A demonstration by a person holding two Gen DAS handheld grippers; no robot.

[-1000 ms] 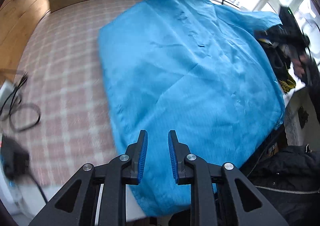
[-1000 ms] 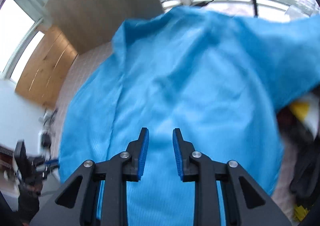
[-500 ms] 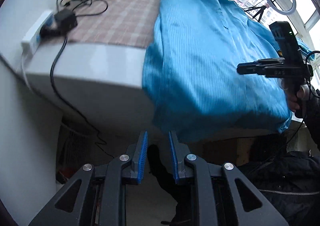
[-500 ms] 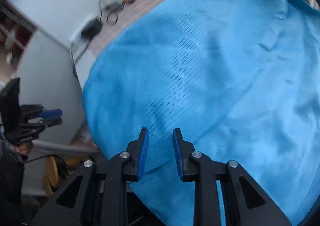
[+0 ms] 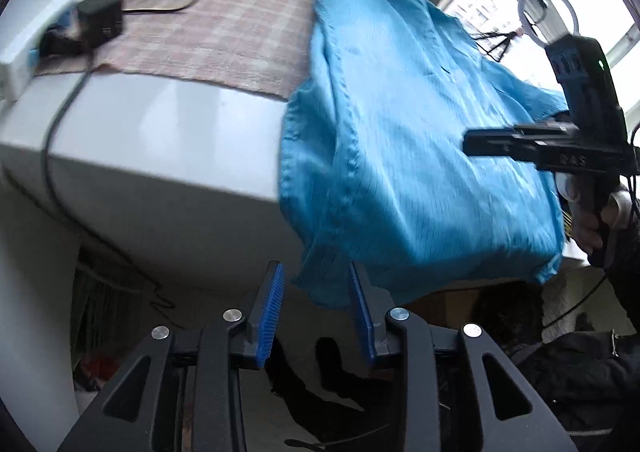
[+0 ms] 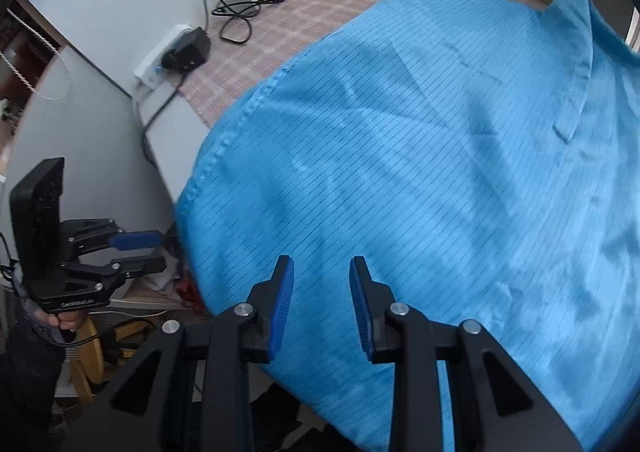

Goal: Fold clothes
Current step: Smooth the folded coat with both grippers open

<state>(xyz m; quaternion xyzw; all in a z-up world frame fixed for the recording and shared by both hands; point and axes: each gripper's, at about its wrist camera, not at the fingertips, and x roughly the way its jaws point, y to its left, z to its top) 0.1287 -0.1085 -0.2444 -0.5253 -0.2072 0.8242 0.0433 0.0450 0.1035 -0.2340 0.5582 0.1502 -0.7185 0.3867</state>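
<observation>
A blue pinstriped shirt [image 5: 400,131] lies spread on the table, and its hem hangs over the front edge. My left gripper [image 5: 317,272] is below that edge with its jaws opening. The hanging hem corner sits between the pads, which do not press on it. In the right wrist view the left gripper [image 6: 158,252] is beside the shirt's [image 6: 440,171] left edge. My right gripper [image 6: 322,264] hovers over the lower part of the shirt, jaws opening a little and holding nothing. From the left wrist view the right gripper [image 5: 480,143] hangs above the shirt's right side.
A checked cloth [image 5: 224,31] covers the white table [image 5: 160,139]. A power strip [image 6: 160,55], a black adapter [image 5: 100,15] and looped cables lie at the far left. A ring light [image 5: 548,11] stands by the window. Dark clothing [image 5: 580,372] lies below the table.
Both grippers have swung from above the shirt down to its hem at the table's front edge. The left jaws have widened around the hanging corner, and the right jaws have widened slightly.
</observation>
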